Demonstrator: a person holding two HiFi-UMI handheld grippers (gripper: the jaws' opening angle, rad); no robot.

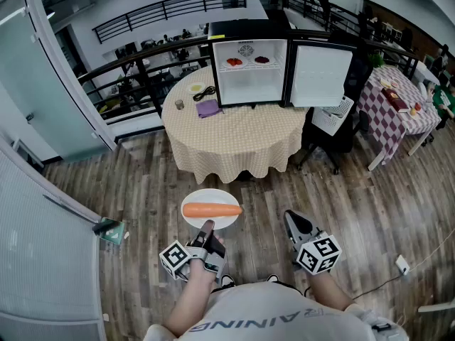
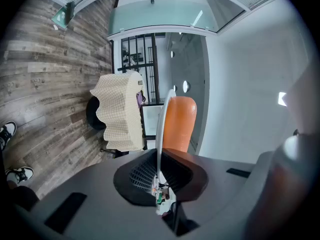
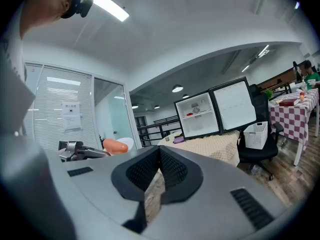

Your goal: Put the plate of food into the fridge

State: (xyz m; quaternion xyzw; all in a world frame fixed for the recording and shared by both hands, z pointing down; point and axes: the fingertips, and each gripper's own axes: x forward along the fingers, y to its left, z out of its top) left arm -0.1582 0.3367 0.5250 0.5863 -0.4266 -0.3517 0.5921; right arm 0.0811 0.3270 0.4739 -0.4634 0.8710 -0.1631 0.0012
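The plate (image 1: 210,195) was seen low in the centre of the head view, held up over the wooden floor (image 1: 142,183) with a whole carrot (image 1: 212,209) laid across it. The near rim was clamped by the left gripper (image 1: 207,227). In the left gripper view the rim was seen edge-on, pinched between jaws that were almost fully closed on it, with the carrot just beyond. The right gripper (image 1: 295,222) was held to the right of the plate and apart from it. In its own view its jaws were brought together with nothing between them. The fridge (image 1: 250,73) was seen at the upper centre of the head view, set on a round counter (image 1: 234,137) covered with a checked cloth. Its door (image 1: 321,75) was already swung wide open to the right. Two small red foods (image 1: 234,62) lay on the upper shelf (image 1: 249,66), and the space below that shelf looked bare. The plate was well apart from the fridge, with open floor between them. By this reading, the pickup and the opening of the door were done. The carry across to the counter, the placing of the plate inside and the release were left, and probably the closing of the door as well.
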